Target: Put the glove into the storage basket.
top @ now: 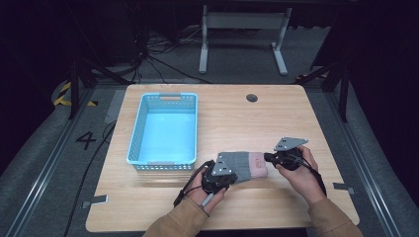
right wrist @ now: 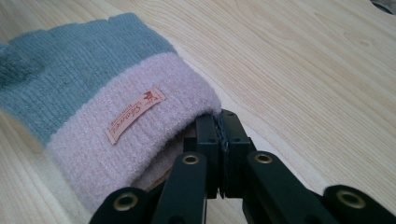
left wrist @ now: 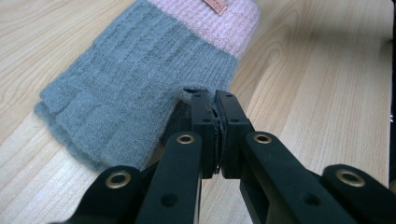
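Knitwear, a soft, light grey-and-pink glove [top: 245,165], lay limp on the table [top: 296,118], left gripper [left wrist: 215,100] and right gripper [right wrist: 220,122] each clenched on its edge, the likeliest secure hold.

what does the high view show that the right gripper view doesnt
High view alone: the blue basket standing left of the glove, both hands, and the left gripper at the glove's grey end. Right gripper view alone: the small stitched label on the pink cuff and the right gripper with its jaws closed on the cuff's edge. Both share: the grey and pink knitted glove lying on the wooden table, and the round hole in its top.
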`<state>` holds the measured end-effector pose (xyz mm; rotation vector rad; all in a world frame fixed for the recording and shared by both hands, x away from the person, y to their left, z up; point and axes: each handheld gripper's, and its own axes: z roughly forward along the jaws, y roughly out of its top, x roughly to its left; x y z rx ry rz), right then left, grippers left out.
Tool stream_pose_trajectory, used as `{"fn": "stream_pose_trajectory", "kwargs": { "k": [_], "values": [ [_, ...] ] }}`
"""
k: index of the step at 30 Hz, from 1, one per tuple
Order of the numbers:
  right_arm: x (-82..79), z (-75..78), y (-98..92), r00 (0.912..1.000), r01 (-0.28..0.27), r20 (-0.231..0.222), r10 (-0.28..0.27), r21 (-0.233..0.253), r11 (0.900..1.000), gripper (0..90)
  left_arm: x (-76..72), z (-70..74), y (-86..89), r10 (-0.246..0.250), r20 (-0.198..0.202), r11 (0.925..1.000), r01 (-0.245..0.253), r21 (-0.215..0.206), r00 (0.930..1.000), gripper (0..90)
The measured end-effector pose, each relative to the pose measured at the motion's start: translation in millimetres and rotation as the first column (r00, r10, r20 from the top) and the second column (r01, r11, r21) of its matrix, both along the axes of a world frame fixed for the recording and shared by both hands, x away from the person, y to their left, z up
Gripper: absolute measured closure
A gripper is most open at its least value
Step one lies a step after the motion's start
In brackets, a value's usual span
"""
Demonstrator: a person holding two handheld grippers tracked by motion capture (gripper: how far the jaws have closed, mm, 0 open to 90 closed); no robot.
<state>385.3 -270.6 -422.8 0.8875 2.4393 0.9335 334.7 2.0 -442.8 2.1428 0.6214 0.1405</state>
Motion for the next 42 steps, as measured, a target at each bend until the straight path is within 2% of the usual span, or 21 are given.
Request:
{"fn": "stream_pose_trajectory", "kwargs": {
  "k": [13, 17, 20, 23, 28, 30, 34, 37, 40, 42],
  "values": [
    [6.6, -12.8, 3.5, 0.9999, -0.013, -0.012, 0.013, -0.023, 1.000, 88.5, 3.1, -7.5, -2.8, -0.007, -0.032, 0.9998, 0.008, 0.018, 0.9994, 87.4],
    [8.2, -14.4, 1.2, 1.0000, -0.003, -0.004, 0.002, -0.022, 1.000, 77.1, 4.4, -8.1, -1.1, -0.014, -0.045, 0.9999, 0.014, 0.000, 0.9989, 83.9],
    [8.1, -13.5, -4.6, 0.9996, 0.030, 0.001, -0.030, -0.006, 1.000, 70.3, 5.1, -8.0, 1.0, -0.028, -0.068, 0.9994, 0.027, -0.023, 0.9973, 72.9],
    [7.6, -13.7, -7.0, 0.9990, 0.045, 0.007, -0.045, -0.009, 0.999, 68.5, 4.4, -5.8, 4.3, -0.043, -0.059, 0.9987, 0.041, -0.030, 0.9973, 68.5],
    [4.6, -9.9, -15.3, 0.9977, 0.067, -0.002, -0.067, 0.015, 0.998, 64.1, 6.4, 1.7, 17.2, -0.003, -0.041, 0.9974, 0.000, -0.073, 0.9991, 63.8],
    [4.4, -7.1, -21.7, 0.9969, 0.078, 0.002, -0.078, 0.039, 0.996, 61.0, 9.5, 3.9, 21.3, 0.013, -0.047, 0.9971, -0.017, -0.075, 0.9988, 63.2],
    [5.4, -5.7, -28.5, 0.9957, 0.092, 0.007, -0.092, 0.030, 0.995, 59.6, 9.6, 6.5, 21.0, 0.016, -0.039, 0.9973, -0.019, -0.072, 0.9991, 61.4],
    [4.9, -3.5, -34.7, 0.9933, 0.116, -0.006, -0.115, 0.050, 0.992, 56.7, 9.8, 8.9, 18.8, 0.026, -0.019, 0.9971, -0.027, -0.071, 0.9995, 57.8],
    [3.1, 1.0, -40.6, 0.9923, 0.124, -0.014, -0.123, 0.079, 0.989, 49.8, 11.1, 11.2, 17.4, 0.024, -0.017, 0.9974, -0.025, -0.068, 0.9996, 53.5],
    [2.7, 1.7, -41.5, 0.9924, 0.123, -0.015, -0.122, 0.082, 0.989, 47.7, 12.8, 12.2, 17.2, 0.028, -0.008, 0.9974, -0.028, -0.067, 0.9996, 52.4]
  ]
}}
